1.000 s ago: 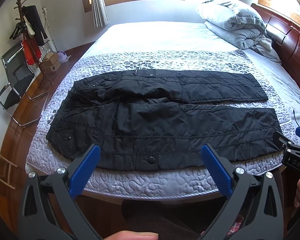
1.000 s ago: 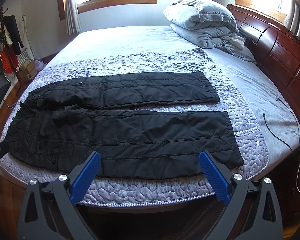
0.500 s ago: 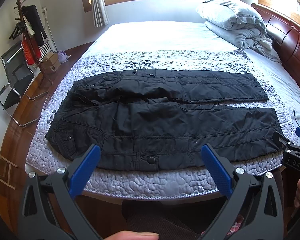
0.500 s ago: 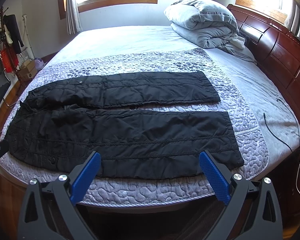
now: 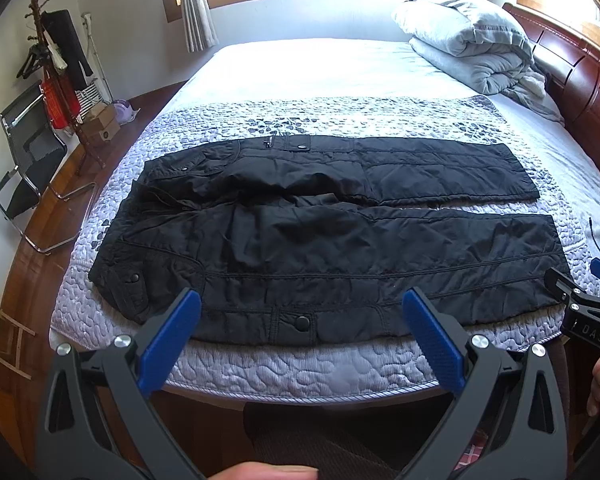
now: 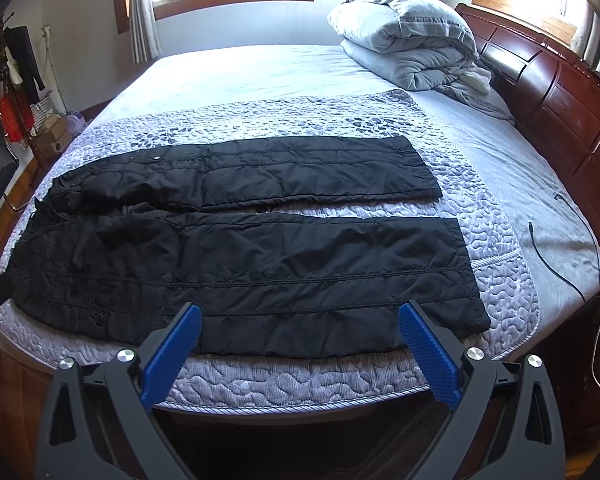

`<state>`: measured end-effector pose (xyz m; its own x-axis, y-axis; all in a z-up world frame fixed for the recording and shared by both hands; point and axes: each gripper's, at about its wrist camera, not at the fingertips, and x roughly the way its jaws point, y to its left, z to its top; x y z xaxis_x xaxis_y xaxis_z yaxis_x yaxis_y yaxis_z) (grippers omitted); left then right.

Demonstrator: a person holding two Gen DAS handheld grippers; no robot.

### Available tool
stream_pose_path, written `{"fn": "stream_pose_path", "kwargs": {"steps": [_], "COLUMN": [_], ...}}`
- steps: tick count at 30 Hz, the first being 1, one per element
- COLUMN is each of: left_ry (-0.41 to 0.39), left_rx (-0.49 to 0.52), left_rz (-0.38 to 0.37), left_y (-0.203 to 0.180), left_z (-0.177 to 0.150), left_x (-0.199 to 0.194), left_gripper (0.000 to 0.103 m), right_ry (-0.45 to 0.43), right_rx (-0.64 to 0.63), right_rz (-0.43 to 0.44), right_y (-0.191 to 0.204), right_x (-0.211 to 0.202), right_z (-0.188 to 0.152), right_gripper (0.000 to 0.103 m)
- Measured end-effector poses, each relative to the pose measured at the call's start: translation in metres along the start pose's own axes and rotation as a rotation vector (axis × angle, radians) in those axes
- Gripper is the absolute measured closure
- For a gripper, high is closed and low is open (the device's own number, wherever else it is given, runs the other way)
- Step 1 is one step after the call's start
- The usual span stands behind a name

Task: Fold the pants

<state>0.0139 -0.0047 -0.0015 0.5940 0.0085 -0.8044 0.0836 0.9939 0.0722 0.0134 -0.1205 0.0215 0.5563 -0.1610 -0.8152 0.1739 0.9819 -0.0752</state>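
Black padded pants lie spread flat across the quilted bed cover, waist to the left, both legs running right and lying apart. My left gripper hovers open just short of the bed's near edge, over the near leg's thigh and a snap button. My right gripper is open too, held before the near leg's lower half. Neither touches the cloth. The right gripper's black tip shows at the right edge of the left wrist view.
The grey quilted cover lies over the bed. A folded grey duvet sits at the head by the wooden headboard. A black cable trails on the sheet at right. A chair and coat rack stand left.
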Motion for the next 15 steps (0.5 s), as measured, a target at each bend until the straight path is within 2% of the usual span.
{"fn": "stream_pose_path", "kwargs": {"steps": [5,9,12,13,15], "left_ry": [0.017,0.022,0.042,0.06,0.128], "left_rx": [-0.003,-0.039,-0.087,-0.108,-0.147], "left_rz": [-0.001,-0.003,0.085,0.13,0.168], "left_y": [0.0,0.019,0.053,0.07,0.105], "left_z": [0.005,0.018,0.041,0.053,0.076], "left_x": [0.011,0.033,0.06,0.075,0.103], "left_gripper": [0.002,0.002,0.002,0.003,0.002], "right_ry": [0.005,0.01,-0.032,-0.043,-0.063], "right_rx": [-0.004,-0.006,-0.03,-0.047,-0.085], "right_rz": [0.001,0.02,-0.06,-0.086,-0.145], "right_y": [-0.003,-0.023,-0.052,-0.06,-0.076], "right_x": [0.01,0.025,0.043,0.049,0.064], "right_z": [0.004,0.026,0.064,0.074,0.098], "right_gripper": [0.003,0.003,0.003,0.003,0.003]}}
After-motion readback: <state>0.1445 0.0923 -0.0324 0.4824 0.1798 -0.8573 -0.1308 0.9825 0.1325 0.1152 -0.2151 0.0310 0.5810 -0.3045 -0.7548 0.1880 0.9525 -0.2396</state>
